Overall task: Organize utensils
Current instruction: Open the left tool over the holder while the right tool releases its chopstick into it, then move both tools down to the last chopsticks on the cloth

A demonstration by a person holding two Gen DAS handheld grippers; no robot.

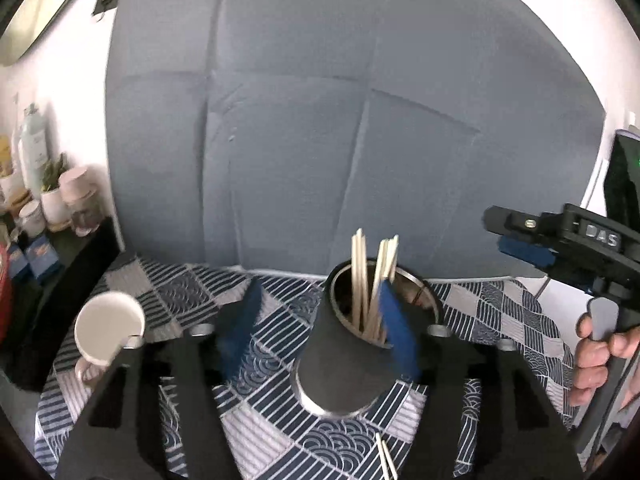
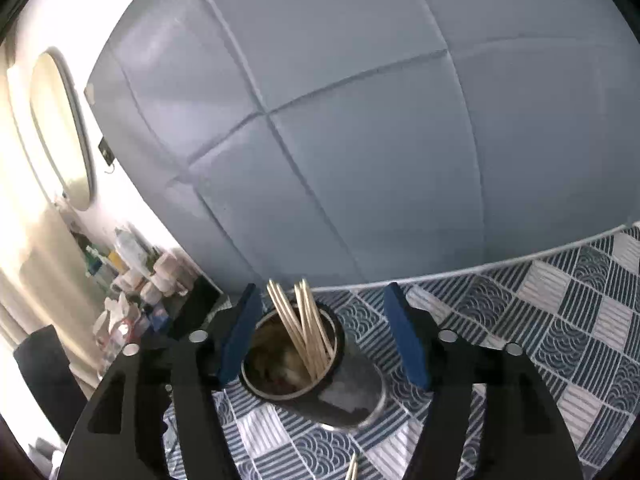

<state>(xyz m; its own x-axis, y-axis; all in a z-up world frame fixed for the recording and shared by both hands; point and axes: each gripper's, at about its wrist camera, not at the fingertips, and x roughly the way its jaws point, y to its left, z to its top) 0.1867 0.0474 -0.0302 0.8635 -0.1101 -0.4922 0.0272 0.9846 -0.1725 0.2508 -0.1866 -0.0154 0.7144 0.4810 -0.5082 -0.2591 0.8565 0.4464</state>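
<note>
Several wooden chopsticks (image 1: 370,280) stand inside the dark metal cup (image 1: 352,344), leaning against its rim, and the cup rests on the blue-and-white patterned tablecloth (image 1: 280,308). At least two more chopsticks (image 1: 386,458) lie on the cloth at the bottom edge of the left wrist view – I judge that these are the ones not yet collected.

The left gripper (image 1: 320,320) has its tongs apart. One blue pad sits just beside the cup on its right side, the other is well apart from it over the cloth, so nothing is clamped. It seems to stay near the cup to keep it steady, but whether the pad really touches the wall I cannot tell.

The right gripper (image 2: 324,332) also has its tongs apart and empty. In its own view they hang above the cup mouth, one on each side – probably the position for dropping sticks in. In the left view the person's hand (image 1: 600,356) grips its handle.

A white mug (image 1: 108,328) stands to the left, away from the work. Behind the table is a grey padded panel (image 1: 340,120).
</note>
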